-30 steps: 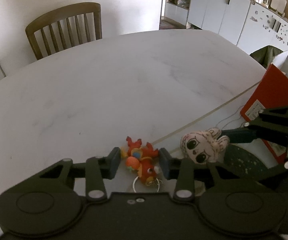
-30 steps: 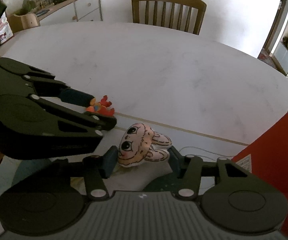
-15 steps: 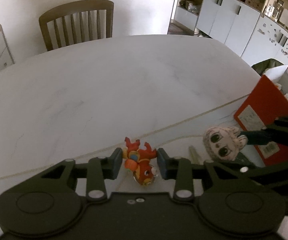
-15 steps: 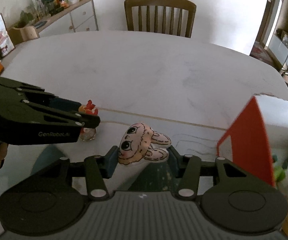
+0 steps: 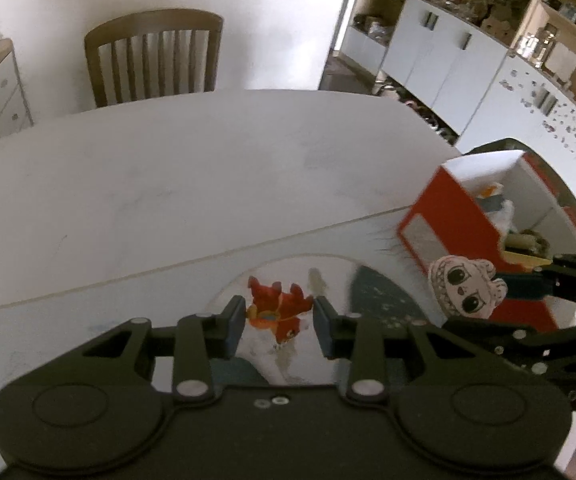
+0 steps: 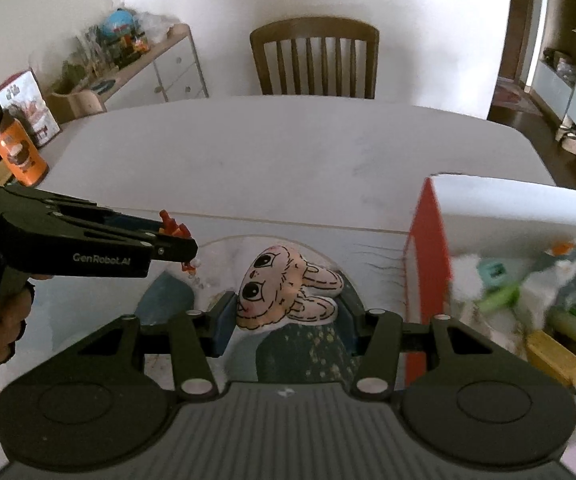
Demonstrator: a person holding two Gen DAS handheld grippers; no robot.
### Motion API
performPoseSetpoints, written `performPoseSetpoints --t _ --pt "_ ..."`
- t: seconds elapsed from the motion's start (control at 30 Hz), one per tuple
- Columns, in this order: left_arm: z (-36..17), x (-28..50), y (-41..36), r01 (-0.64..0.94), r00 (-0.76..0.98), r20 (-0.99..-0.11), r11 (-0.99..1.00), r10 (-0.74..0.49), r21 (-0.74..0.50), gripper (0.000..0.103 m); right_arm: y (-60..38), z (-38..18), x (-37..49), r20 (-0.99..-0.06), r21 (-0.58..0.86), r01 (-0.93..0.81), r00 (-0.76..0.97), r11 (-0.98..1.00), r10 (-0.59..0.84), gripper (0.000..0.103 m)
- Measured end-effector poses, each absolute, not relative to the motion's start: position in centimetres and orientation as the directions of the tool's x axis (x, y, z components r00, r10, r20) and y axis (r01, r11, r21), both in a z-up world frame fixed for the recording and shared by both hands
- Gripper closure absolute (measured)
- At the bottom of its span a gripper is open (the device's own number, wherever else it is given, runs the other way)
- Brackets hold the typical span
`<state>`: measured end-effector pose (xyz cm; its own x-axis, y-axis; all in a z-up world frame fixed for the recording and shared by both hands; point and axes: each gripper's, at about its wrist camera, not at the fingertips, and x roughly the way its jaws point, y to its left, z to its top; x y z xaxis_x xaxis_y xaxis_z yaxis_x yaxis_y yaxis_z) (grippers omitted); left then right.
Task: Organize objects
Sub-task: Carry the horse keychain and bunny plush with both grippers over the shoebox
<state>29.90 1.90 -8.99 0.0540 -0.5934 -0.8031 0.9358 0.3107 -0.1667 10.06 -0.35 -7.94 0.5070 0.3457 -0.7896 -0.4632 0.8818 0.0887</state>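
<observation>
— Hanging above the table's (image 6: 288,152) near edge, is that the red-orange toy (image 5: 279,310)?
— Yes; the left gripper (image 5: 279,320) is pinching it, and the fingers are hiding its sides. From the right wrist view only its red tips are showing.
— And the bunny-eared face plush (image 6: 284,288)?
— The right gripper (image 6: 284,316) is clamping it, ears pointing right, just beside the red box (image 6: 427,248) at the table's right edge. The box's contents are blurring together.
— Any writing?
— "GenRobot.AI" is showing on the left gripper's side; a hand (image 6: 2,312) is gripping its handle.
</observation>
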Motion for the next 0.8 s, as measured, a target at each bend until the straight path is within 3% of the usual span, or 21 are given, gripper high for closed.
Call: performPoseSetpoints --t 0.2,0.23,0.27,0.5,0.7,0.8 --pt "-6.5 27.6 3.0 0.949 0.032 -0.792 0.267 -0.61 -0.168 0.068 -3.0 -5.1 7.8 -0.767 0.104 -0.435 0.538 0.894 0.351 0.052" --pt "-6.0 27.1 3.1 0.952 0.028 -0.789 0.258 -0.613 -0.166 0.075 -3.4 -4.7 7.5 -0.763 0.103 -0.432 0.543 0.896 0.35 0.052" --pt "-5.7 26.6 3.1 0.955 0.022 -0.789 0.245 -0.614 -0.165 0.095 -3.9 -4.3 7.3 -0.76 0.107 -0.431 0.545 0.896 0.353 0.052" --pt "-5.0 23.4 2.7 0.965 0.006 -0.799 0.213 -0.602 -0.153 0.093 -7.9 -2.7 6.1 -0.741 0.115 -0.414 0.569 0.903 0.355 0.052" --pt "-6.5 23.1 2.8 0.94 0.051 -0.818 0.303 -0.573 -0.154 0.092 -12.4 -2.1 6.1 -0.734 0.13 -0.413 0.571 0.901 0.368 0.052" --pt "-7.5 21.8 3.1 0.95 0.073 -0.828 0.291 -0.556 -0.112 0.082 -14.7 -2.2 6.3 -0.733 0.145 -0.394 0.573 0.908 0.366 0.052"
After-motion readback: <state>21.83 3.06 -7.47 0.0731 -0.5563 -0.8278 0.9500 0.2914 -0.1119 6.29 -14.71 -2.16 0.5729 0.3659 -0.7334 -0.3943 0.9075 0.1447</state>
